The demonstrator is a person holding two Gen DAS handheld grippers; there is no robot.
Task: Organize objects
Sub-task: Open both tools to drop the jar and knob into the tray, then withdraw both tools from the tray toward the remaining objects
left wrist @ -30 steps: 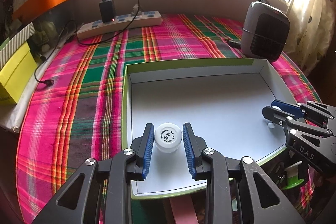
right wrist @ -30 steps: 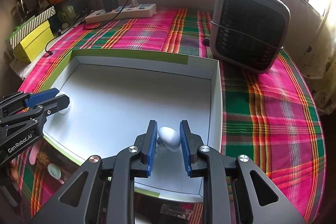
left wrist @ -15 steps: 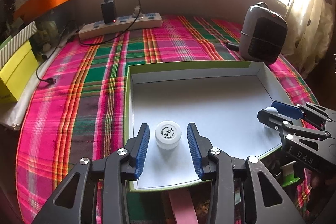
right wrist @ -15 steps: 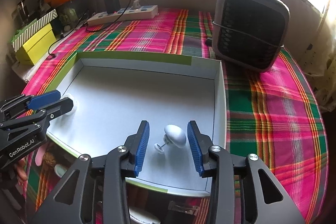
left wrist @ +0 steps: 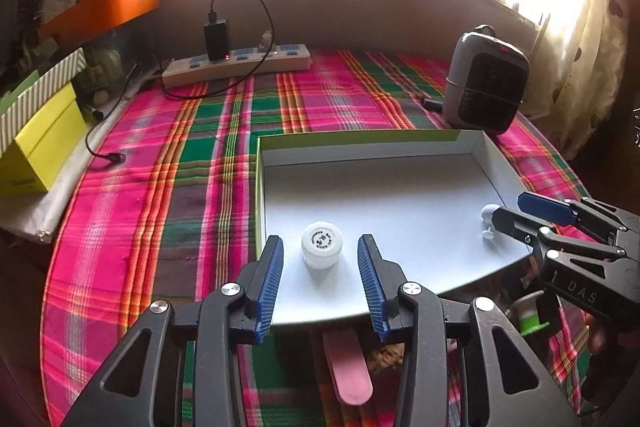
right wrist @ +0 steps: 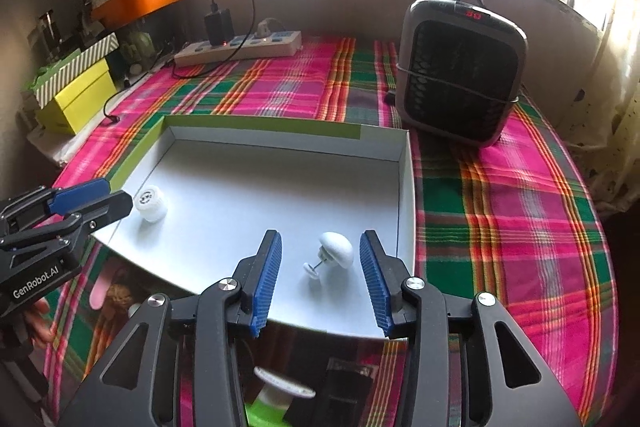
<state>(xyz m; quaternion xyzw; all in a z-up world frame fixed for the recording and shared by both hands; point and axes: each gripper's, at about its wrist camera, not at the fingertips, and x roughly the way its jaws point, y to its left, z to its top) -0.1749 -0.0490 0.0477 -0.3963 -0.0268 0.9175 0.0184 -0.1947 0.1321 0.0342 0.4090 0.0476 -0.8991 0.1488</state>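
Observation:
A white round cap (left wrist: 322,247) with black print stands near the front left corner of the shallow white box (left wrist: 360,139). It sits between the fingers of my left gripper (left wrist: 320,238), whose jaws are opening; the pads stand clear of it. A white mushroom-shaped knob (right wrist: 336,247) with a small pin lies near the box's right wall (right wrist: 404,187). My right gripper (right wrist: 321,233) is around it, its jaws also opening and not touching. Each gripper shows in the other's view: the right gripper (left wrist: 509,207) by the knob (left wrist: 489,213), the left gripper (right wrist: 118,193) by the cap (right wrist: 151,203).
The box lies on a pink-and-green plaid cloth (left wrist: 160,187). A grey heater (right wrist: 460,71) stands behind the box on the right, a power strip (left wrist: 236,67) at the back, a yellow box (left wrist: 36,143) at the left. A pink stick (left wrist: 348,363) and a green-and-white spool (left wrist: 530,311) lie in front.
Both grippers went from closed on their objects to open. The cap and the knob now rest free in the box, and both grippers have drawn back a little.

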